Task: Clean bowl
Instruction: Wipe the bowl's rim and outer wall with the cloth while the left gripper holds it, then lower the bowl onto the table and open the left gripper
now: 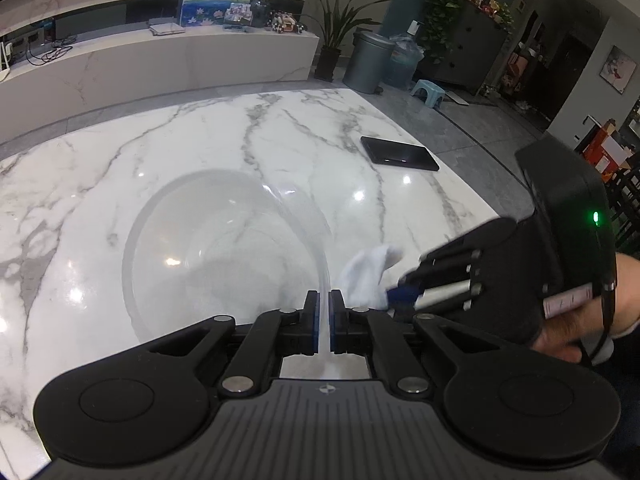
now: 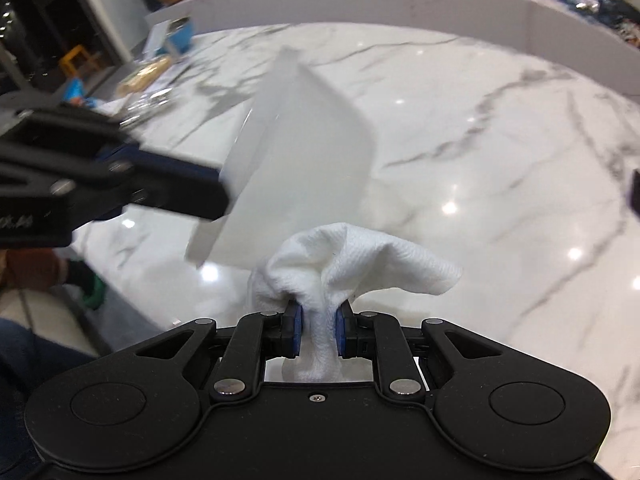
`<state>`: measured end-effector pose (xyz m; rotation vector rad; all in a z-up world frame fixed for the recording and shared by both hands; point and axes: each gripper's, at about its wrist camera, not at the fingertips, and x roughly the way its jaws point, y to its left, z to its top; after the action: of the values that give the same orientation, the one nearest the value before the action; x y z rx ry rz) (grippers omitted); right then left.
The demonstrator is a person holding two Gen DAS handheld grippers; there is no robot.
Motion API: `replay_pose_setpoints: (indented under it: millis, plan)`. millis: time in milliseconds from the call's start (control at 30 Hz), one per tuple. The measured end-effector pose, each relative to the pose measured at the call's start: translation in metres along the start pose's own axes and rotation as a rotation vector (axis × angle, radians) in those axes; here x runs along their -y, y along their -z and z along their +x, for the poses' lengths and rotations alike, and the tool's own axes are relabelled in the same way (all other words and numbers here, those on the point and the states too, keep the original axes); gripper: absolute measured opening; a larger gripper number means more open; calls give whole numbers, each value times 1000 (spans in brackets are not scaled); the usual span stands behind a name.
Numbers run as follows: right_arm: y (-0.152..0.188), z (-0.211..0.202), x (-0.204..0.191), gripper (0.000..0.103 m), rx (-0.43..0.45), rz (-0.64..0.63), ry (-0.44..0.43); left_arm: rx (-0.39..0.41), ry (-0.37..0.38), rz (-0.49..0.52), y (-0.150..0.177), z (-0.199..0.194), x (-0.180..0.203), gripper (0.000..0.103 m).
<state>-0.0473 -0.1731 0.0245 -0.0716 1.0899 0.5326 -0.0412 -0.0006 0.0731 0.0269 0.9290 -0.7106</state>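
Glossy white marble table (image 1: 200,152) with grey veins, ceiling lights mirrored in it. Flat black rectangular tablet (image 1: 399,153) lying on it near the far right edge. Blurred clutter (image 2: 148,76) at another edge.

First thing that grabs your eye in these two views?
The translucent bowl, tilted up off the marble table, its rim pinched in the shut left gripper. Just right of it, the right gripper is shut on a crumpled white paper towel. A black tablet lies farther back.
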Motion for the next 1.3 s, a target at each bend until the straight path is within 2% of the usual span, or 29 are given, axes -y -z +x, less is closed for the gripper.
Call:
replay_pose_setpoints:
  millis: [400, 600, 667, 967, 1200, 1300]
  plan:
    - [-12, -17, 22, 15, 71, 55, 16, -7, -28, -9, 1, 8, -3, 3]
    - [-26, -30, 25, 15, 162, 84, -40, 1, -52, 6, -1, 12, 3, 3]
    - [-33, -34, 27, 15, 222, 118, -54, 8, -60, 7, -1, 12, 3, 4]
    - [-67, -17, 24, 15, 289, 155, -40, 12, -92, 19, -5, 22, 0, 4]
    - [-72, -16, 35, 15, 270, 148, 101, -16, -138, -4, -4, 29, -11, 4]
    - [-65, -14, 51, 15, 249, 165, 173, -18, -188, -38, -4, 31, -18, 4]
